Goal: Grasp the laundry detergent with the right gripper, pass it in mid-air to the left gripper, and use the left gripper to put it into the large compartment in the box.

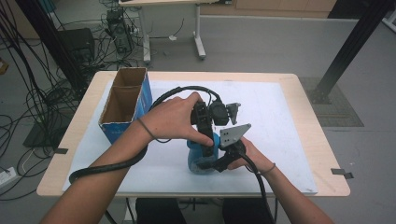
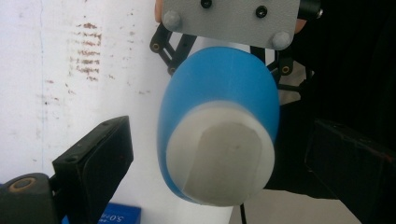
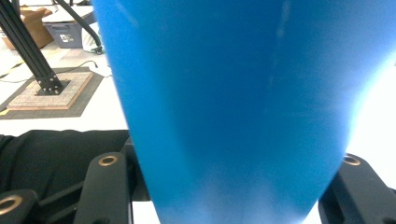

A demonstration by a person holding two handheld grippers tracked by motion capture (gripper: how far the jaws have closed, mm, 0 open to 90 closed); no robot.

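A blue bottle [image 1: 197, 158] with a white cap [image 2: 219, 161] is near the front middle of the white mat. My right gripper [image 1: 208, 163] comes in from the right and is shut on the bottle's blue body [image 3: 233, 116], with a jaw on either side. My left gripper [image 1: 206, 145] points down at the bottle from above. In the left gripper view its two black jaws flank the cap with a gap on each side, so my left gripper [image 2: 219, 163] is open. The grey plate [image 2: 231, 21] of the right gripper shows beyond the bottle.
An open cardboard box with blue sides [image 1: 125, 103] stands at the mat's left rear. The white mat [image 1: 280, 121] covers most of the wooden table [image 1: 322, 140]. Cables trail from both grippers; one loops off the table's front left. Black frame posts and floor cables surround the table.
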